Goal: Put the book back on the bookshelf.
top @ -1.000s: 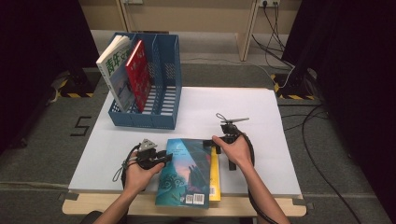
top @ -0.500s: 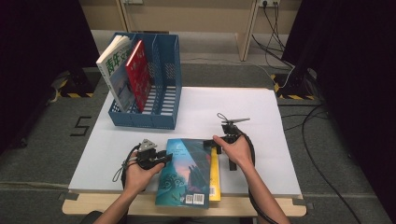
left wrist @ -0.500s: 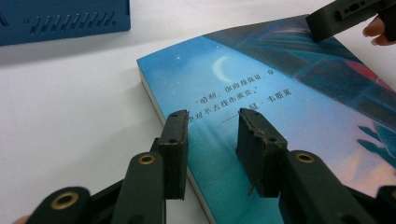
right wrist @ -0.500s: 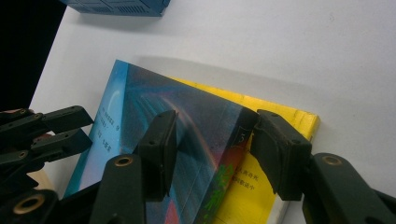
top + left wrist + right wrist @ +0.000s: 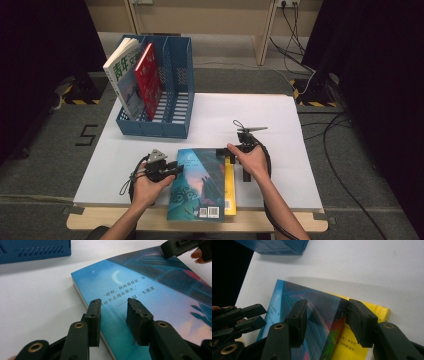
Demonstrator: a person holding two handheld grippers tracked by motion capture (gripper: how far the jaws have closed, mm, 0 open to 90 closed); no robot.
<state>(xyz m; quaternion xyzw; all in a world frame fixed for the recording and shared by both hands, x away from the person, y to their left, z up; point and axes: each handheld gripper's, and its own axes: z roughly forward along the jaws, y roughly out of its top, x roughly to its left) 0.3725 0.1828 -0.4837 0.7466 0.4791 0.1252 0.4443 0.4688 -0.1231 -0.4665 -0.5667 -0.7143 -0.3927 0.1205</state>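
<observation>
Both grippers stand apart over the blue book [image 5: 197,182]: left gripper [image 5: 113,315] at its spine, right gripper [image 5: 324,320] opposite; you square each onto an edge before clamping

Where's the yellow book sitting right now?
In the high view the yellow book lies flat at the table's near edge, mostly covered by the blue book, its strip showing beside the right gripper.
</observation>
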